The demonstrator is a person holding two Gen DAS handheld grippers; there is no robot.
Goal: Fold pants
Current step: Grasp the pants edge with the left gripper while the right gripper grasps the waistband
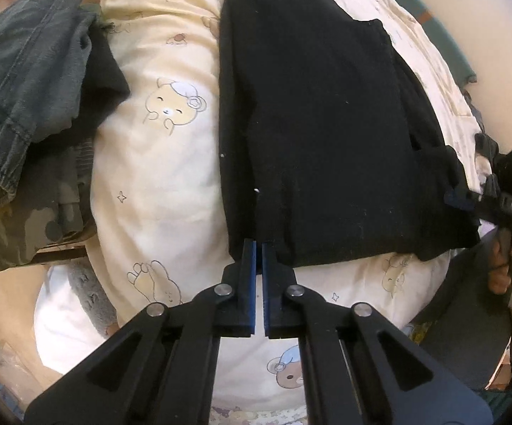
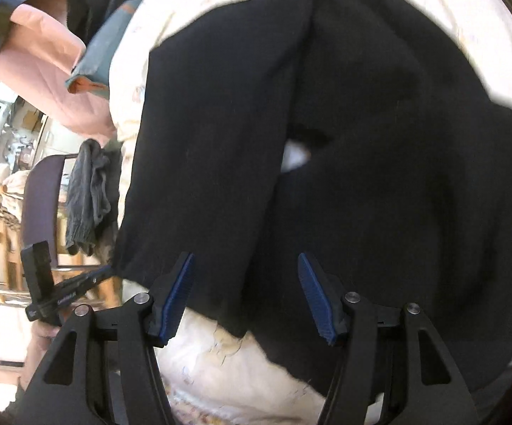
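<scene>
Black pants [image 1: 326,124] lie folded lengthwise on a cream bear-print bedcover [image 1: 164,163]. My left gripper [image 1: 258,248] is shut, its blue pads pinched together on the near-left hem corner of the pants. The right wrist view shows the same grip: the left gripper [image 2: 109,271] reaches that corner from the left. My right gripper [image 2: 245,260] is open and tilted down over the pants [image 2: 379,141], with their near edge lying between its spread fingers, untouched by the pads. From the left wrist view, the right gripper [image 1: 459,200] sits at the near-right corner of the pants.
A pile of grey-green clothes [image 1: 26,71] and a camouflage garment [image 1: 8,223] lie at the left of the bed. A hand [image 1: 510,269] holds the right gripper's handle. Pink cloth [image 2: 43,60], a hanging grey garment [image 2: 89,191] and a chair back [image 2: 40,205] are beyond the bed's edge.
</scene>
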